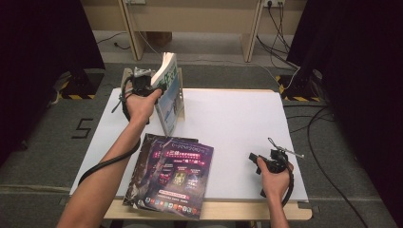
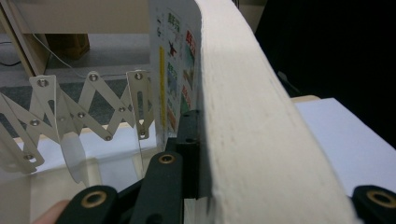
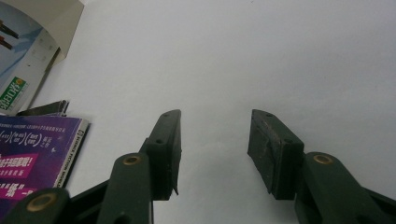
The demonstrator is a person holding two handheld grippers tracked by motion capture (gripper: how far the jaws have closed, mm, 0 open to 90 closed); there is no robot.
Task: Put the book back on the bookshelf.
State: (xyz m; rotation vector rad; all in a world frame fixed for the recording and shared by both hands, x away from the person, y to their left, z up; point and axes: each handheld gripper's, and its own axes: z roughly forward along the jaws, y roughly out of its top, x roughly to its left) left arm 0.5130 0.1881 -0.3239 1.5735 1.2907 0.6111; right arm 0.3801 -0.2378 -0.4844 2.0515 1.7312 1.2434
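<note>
Book (image 1: 169, 90) stands upright on its lower edge at about 11 o'clock on the white bench (image 1: 237, 123), cover facing right, page block toward the left hand. Left gripper (image 1: 153, 88) grips it near the upper spine side; in the left gripper view the thick cream page block (image 2: 261, 130) sits between the black fingers (image 2: 189, 140), one pad flat against the printed cover, the other finger showing at the far side of the pages. Fingers clamped on the book. White folding rack (image 2: 79, 116) with riveted scissor slats stands just beside the book, on its cover side.

Stack of purple magazines (image 1: 173, 175) lies flat at about 7 o'clock on the bench, fanned slightly, its lower corner past the front edge, near the book's foot but apart from it.

Right gripper (image 1: 254, 159) rests at about 4 o'clock, well apart from the book; in the right gripper view its fingers (image 3: 168, 140) stand wide over bare bench, nothing between them, with the magazine corner (image 3: 37, 154) at their 9 o'clock.
</note>
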